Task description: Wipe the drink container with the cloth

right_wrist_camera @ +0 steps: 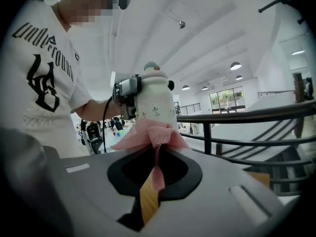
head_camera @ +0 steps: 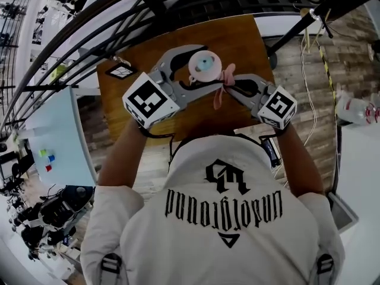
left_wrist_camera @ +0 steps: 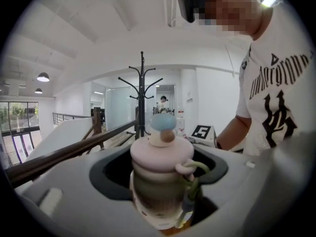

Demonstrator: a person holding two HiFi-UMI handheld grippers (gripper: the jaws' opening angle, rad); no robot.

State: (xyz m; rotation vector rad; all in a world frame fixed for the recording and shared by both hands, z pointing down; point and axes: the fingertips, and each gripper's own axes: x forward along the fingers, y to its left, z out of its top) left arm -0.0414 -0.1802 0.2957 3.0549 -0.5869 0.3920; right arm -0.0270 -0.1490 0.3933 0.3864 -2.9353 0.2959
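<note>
Your right tool is clamped on the pink cloth, bunched against the drink container. Your left tool grips that container upright over the wooden surface. Wiping looks begun; next, drag the cloth around its body with firm contact.

a wooden table stood below, with a black-and-white marker card near its left edge. a dark railing ran behind, a black coat stand rose farther off, and a plastic bottle lay to the right.
</note>
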